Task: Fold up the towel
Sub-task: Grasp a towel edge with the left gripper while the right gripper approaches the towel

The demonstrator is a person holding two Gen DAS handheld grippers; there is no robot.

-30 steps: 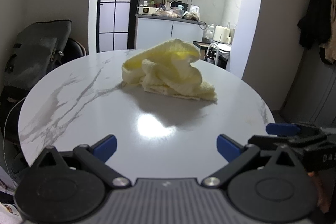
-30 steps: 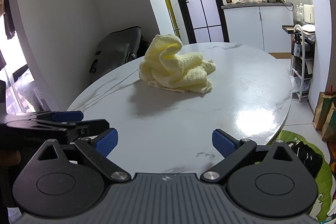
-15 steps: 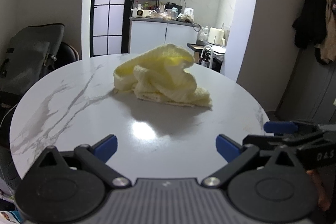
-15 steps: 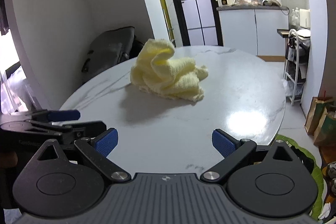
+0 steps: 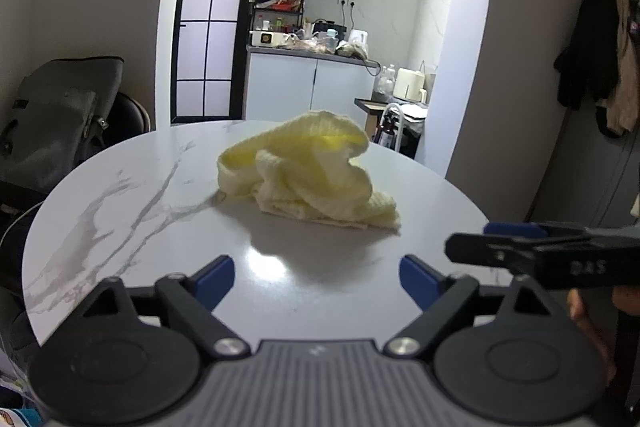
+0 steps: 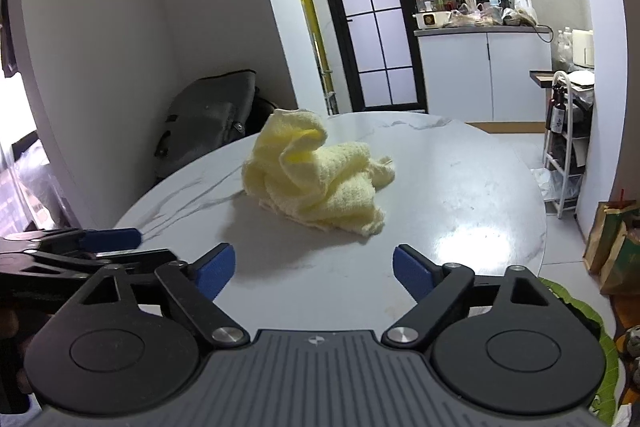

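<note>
Crumpled pale-yellow terry towel (image 5: 308, 171) on my round white marble worktop (image 5: 132, 211), ahead of both my grippers' spread, empty blue-padded fingers (image 5: 214, 281), "DAS" on my right gripper (image 5: 516, 239)

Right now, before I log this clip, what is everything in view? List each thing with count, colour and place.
crumpled yellow terry towel: one, pale yellow, heaped near the middle of the table, unfolded.
round white marble-look table: one, white with grey veins, under the towel.
grey backpack: one, dark grey, beyond the table's far left edge by the wall.
black-framed glass door: one, black frame with frosted panes, back wall.
white kitchen cabinet: one, white, cluttered counter on top, beyond the door.
hanging dark coats: several, dark and tan, right wall.
left gripper: one, black with blue pads, open, short of the towel.
right gripper: one, black with blue pads, open, short of the towel.
</note>
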